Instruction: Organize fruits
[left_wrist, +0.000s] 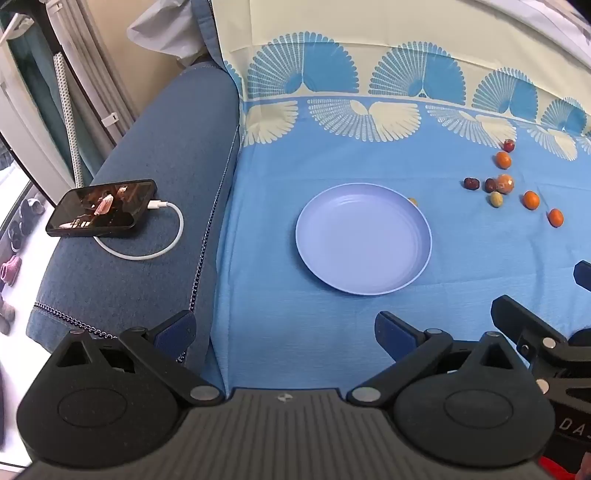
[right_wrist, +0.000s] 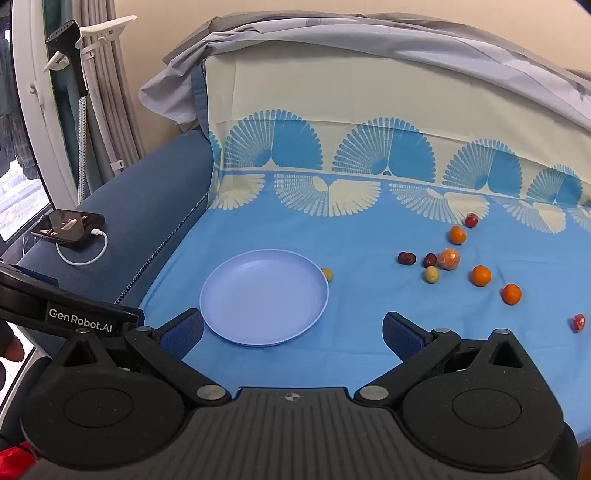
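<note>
An empty pale-blue plate (left_wrist: 364, 240) (right_wrist: 264, 301) lies on the blue patterned sheet. Small fruits are scattered to its right: orange ones (right_wrist: 481, 276) (left_wrist: 531, 200), dark red dates (right_wrist: 406, 258) (left_wrist: 471, 183), a wrapped orange piece (right_wrist: 448, 259) (left_wrist: 505, 183), a greenish one (right_wrist: 431, 274) (left_wrist: 496, 199) and another yellowish one (right_wrist: 327, 274) touching the plate's far rim. My left gripper (left_wrist: 284, 330) hovers open, near side of the plate, nothing between its fingers. My right gripper (right_wrist: 293, 332) is also open and empty, just before the plate.
A phone (left_wrist: 101, 208) (right_wrist: 68, 226) on a white charging cable lies on the blue sofa arm at left. A red wrapped fruit (right_wrist: 578, 322) sits far right. The sheet's fan-patterned backrest rises behind. Curtains and a window stand at far left.
</note>
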